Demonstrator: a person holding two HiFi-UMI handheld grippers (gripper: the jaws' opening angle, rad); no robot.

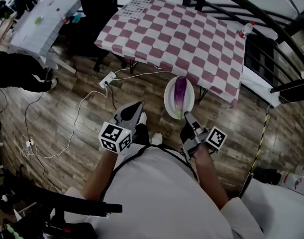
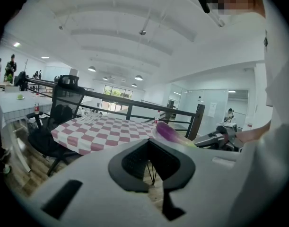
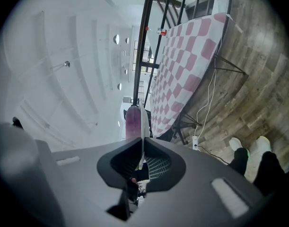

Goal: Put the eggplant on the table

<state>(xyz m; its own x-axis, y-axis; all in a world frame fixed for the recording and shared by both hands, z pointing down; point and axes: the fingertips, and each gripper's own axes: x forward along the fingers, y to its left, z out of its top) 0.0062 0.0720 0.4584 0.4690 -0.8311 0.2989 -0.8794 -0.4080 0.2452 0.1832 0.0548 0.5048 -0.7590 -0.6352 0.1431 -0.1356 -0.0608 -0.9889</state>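
Our right gripper [image 1: 187,117] fingers pinch the plate [image 1: 168,102] bearing the eggplant [image 1: 180,91], near the worktop [image 1: 181,39]; left gripper [image 1: 136,108] fingers pressed together

No legible text, labels, brands, numbers or signs anywhere.

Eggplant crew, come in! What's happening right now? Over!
Right gripper shut on white round plate rim; left gripper shut, empty. Purple eggplant lying on plate, not yet at pink-checkered table. Nothing seen blocking the way.
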